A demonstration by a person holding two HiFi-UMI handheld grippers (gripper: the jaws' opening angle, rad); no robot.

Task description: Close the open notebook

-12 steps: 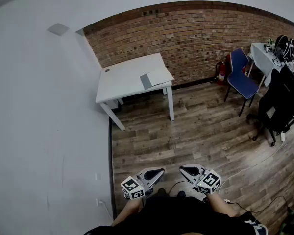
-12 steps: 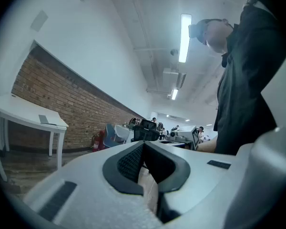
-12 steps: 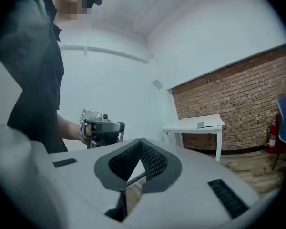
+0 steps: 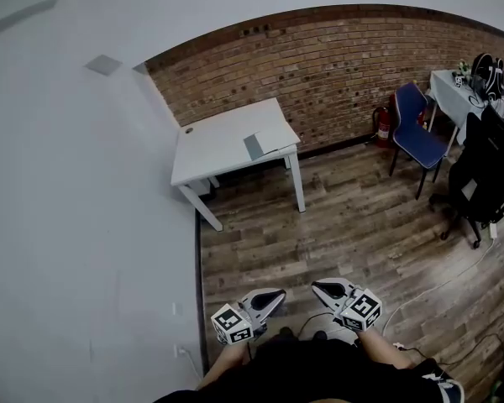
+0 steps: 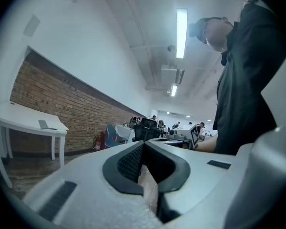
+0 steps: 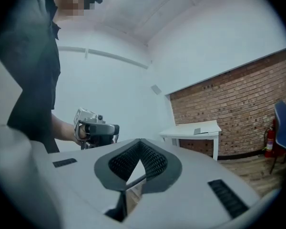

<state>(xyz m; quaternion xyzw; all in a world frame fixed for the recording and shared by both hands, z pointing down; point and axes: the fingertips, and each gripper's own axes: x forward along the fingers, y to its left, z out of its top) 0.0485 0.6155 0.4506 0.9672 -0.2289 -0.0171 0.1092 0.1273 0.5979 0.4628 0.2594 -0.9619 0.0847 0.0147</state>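
Nearest to us, at the bottom of the head view, we hold the left hand-held gripper (image 4: 277,295) and the right hand-held gripper (image 4: 316,288) side by side above the wooden floor (image 4: 361,225). Their tips are apart from one another. In each gripper view the two jaws are pressed together at the tips, with nothing between them. Each unit carries a marker cube (image 4: 233,323) with black-and-white square patterns; these are codes, not lettering.

Further out stands the white bench (image 4: 218,141), well apart from both grippers. The notebook (image 4: 263,144) lies flat on the bench top near the right-hand end, at the near edge. It shows a grey part beside a white part, and any print on it is too small to read.

Behind the bench runs the brick wall (image 4: 336,57). To the right, against that wall, stand a red fire extinguisher (image 4: 380,127) and a blue chair (image 4: 416,128). The extinguisher label is too small to read.

Compared with half a second ago, the bench, notebook and blue chair sit slightly lower and further right in the head view. Both grippers keep nearly the same place at the bottom of that view.
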